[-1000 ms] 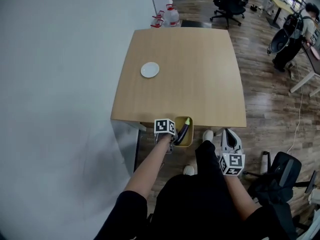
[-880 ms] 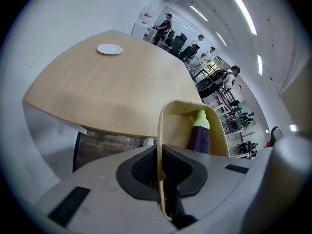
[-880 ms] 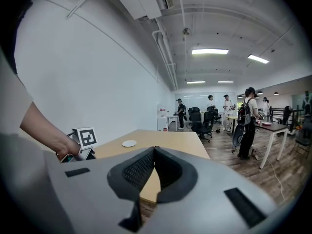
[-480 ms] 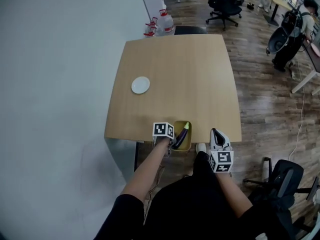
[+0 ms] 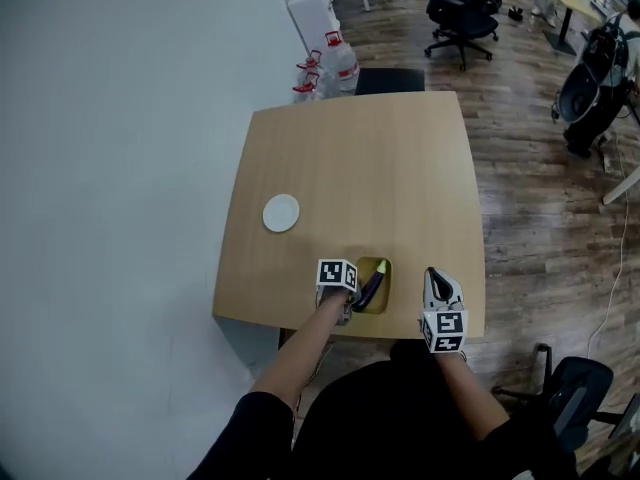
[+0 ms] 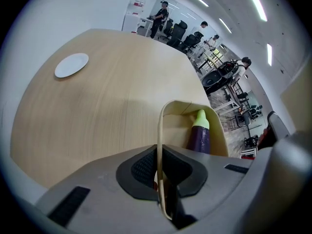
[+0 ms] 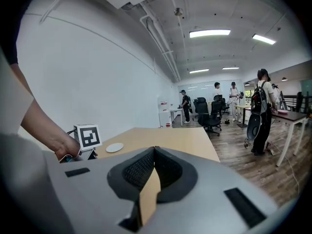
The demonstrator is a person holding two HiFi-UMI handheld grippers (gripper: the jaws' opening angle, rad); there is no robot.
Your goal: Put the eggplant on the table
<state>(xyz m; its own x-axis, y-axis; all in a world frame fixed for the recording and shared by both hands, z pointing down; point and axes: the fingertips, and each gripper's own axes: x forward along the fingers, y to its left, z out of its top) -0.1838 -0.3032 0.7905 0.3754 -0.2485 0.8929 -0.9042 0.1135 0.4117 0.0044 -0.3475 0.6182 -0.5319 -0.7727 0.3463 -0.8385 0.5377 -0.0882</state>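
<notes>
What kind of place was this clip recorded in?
Most likely an open-plan office: swivel chairs and desks stand on a wood floor, water jugs sit near the wall, and strip lights run overhead.

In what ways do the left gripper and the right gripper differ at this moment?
The left gripper is shut on the wall of the yellow container, which holds the eggplant; the right gripper is shut on nothing. The left gripper touches the container; the right gripper is apart from it, at its right. Both are over the near edge of the table.
</notes>
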